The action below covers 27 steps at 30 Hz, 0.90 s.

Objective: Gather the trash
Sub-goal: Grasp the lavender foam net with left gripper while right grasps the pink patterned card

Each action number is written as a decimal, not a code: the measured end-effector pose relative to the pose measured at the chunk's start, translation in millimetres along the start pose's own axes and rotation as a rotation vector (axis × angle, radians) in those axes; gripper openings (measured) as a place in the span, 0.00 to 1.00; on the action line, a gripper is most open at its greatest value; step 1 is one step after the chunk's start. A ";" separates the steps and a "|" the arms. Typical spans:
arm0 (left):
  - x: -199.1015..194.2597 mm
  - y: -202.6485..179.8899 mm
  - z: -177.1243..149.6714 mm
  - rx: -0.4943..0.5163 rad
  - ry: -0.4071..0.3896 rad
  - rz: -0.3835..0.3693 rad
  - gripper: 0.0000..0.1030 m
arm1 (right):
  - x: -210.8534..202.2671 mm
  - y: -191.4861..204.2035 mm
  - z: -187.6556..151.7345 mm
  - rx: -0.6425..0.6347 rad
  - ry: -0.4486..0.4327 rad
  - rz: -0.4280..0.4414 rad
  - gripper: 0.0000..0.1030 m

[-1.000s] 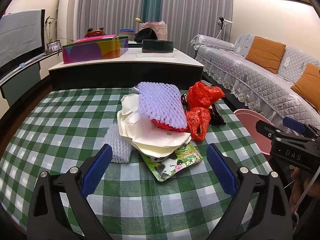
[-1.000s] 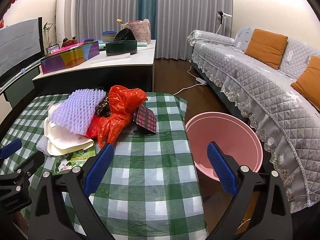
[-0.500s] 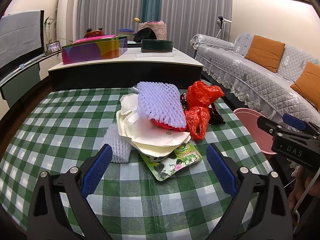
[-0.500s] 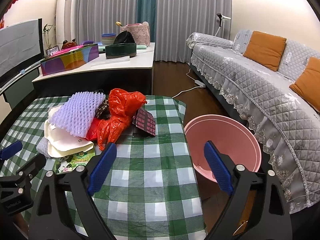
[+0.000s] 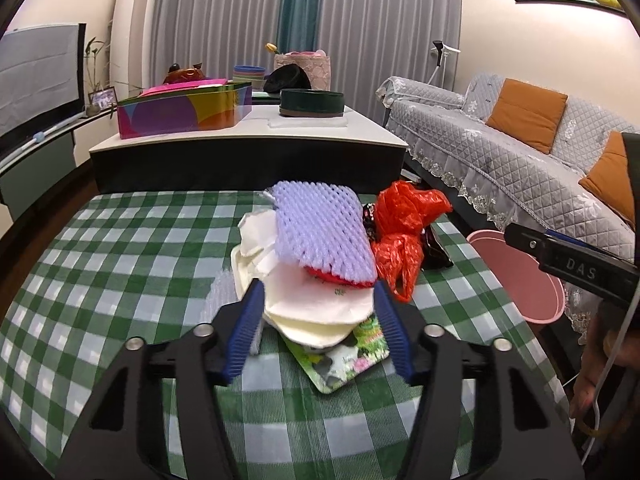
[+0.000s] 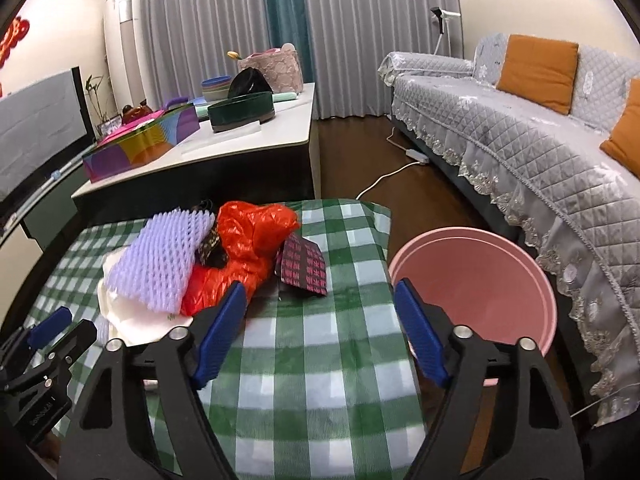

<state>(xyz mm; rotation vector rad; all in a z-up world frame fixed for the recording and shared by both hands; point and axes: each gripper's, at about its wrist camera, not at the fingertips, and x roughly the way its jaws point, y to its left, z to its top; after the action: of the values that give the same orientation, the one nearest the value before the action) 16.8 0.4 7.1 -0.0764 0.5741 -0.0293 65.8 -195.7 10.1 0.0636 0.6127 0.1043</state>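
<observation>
A trash pile lies on the green checked table (image 5: 120,260): a purple foam net (image 5: 324,232) on white paper plates (image 5: 320,308), a red plastic bag (image 5: 404,220), a green printed packet (image 5: 348,352) and a white foam net (image 5: 218,296). My left gripper (image 5: 318,300) faces the pile's near edge. Its jaws are closing, with the plates showing between the tips and no press that I can see. My right gripper (image 6: 320,296) hovers over bare cloth, jaws closing on nothing. Ahead of it lie the red bag (image 6: 248,240) and a dark patterned wrapper (image 6: 304,266). A pink bin (image 6: 480,272) stands beside the table.
A white low table behind carries a colourful box (image 5: 184,110) and a dark round tin (image 5: 312,102). A grey covered sofa (image 5: 520,152) with orange cushions runs along the right. A white cable (image 6: 384,176) lies on the wooden floor. The left gripper's body (image 6: 52,332) shows at the right view's lower left.
The left jaws have narrowed sharply toward the plates. The right jaws have narrowed a little, and that gripper has shifted slightly and rolled.
</observation>
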 end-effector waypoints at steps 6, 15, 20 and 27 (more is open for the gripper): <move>17.8 5.4 17.2 0.000 -0.019 0.016 0.43 | 35.0 -4.4 12.6 0.043 0.035 0.049 0.65; 54.6 8.9 26.3 0.013 -0.004 0.033 0.43 | 101.8 -7.0 15.7 0.083 0.156 0.083 0.65; 69.4 15.0 27.3 -0.025 0.026 0.033 0.43 | 115.3 -0.7 12.6 0.050 0.192 0.097 0.65; 76.5 17.2 25.9 -0.045 0.060 0.023 0.34 | 122.1 1.9 7.7 0.000 0.230 0.074 0.48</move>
<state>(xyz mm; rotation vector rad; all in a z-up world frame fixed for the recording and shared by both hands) 95.3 15.5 -14.1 -0.1136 0.6353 0.0035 169.3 -179.9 -53.1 0.0747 0.8402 0.1850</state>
